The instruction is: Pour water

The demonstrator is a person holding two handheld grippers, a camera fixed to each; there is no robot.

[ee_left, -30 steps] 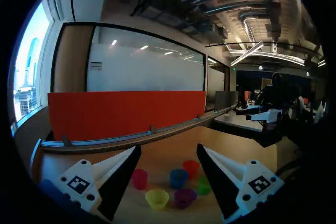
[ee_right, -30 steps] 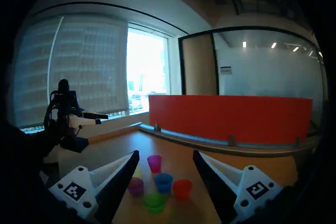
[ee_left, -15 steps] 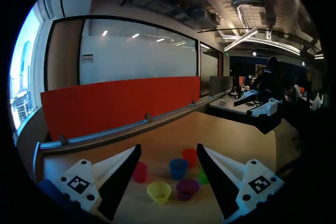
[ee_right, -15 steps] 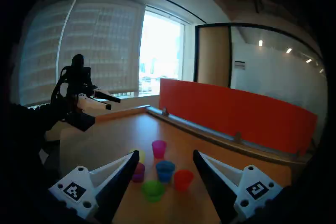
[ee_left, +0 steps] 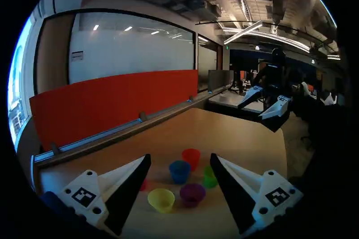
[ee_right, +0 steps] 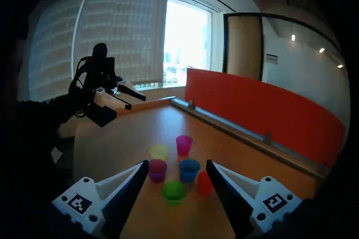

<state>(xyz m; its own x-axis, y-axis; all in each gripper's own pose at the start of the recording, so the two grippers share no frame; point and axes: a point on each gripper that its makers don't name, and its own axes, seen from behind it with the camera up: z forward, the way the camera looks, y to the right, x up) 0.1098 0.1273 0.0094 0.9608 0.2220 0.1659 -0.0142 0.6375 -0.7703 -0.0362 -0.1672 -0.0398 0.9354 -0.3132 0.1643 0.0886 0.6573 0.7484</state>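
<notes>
**Q:** Wooden desktop [ee_left: 233, 136], red partition [ee_left: 112, 100] along its far edge, glass wall [ee_left: 130, 46] behind. What lies nearest the camera in the left gripper view?

**A:** Nearest is the left gripper [ee_left: 179, 155], fingers spread wide and gripping nothing. Beyond its tips six cups stand upright on the desktop in a loose cluster. The blue cup [ee_left: 179, 171] is central. Around it are the red cup [ee_left: 191, 157] at 1 o'clock, the green cup [ee_left: 208, 177] at 3 o'clock, the purple cup [ee_left: 192, 194] at 5 o'clock and the yellow cup [ee_left: 161, 200] at 7 o'clock. The pink cup [ee_left: 142, 185] sits at 9 o'clock, partly hidden by a finger.

**Q:** And farther out?

**A:** At 2 o'clock in that view is the right gripper [ee_left: 250, 112], raised above the desktop and well apart from the cups. Its fingers are parted and empty.

**Q:** What does the right gripper view add?

**A:** Its own fingers are released and hold nothing. The cluster lies ahead of the tips, seen from the other side. Around the blue cup, pink is at 12 o'clock, yellow at 10, purple at 9, green at 7 and red at 4. At 10 o'clock in the view the left gripper is held aloft on a dark sleeve [ee_right: 40, 113], before a bright window [ee_right: 188, 41] and blinds [ee_right: 121, 37]. Whether any cup holds water cannot be told.
</notes>
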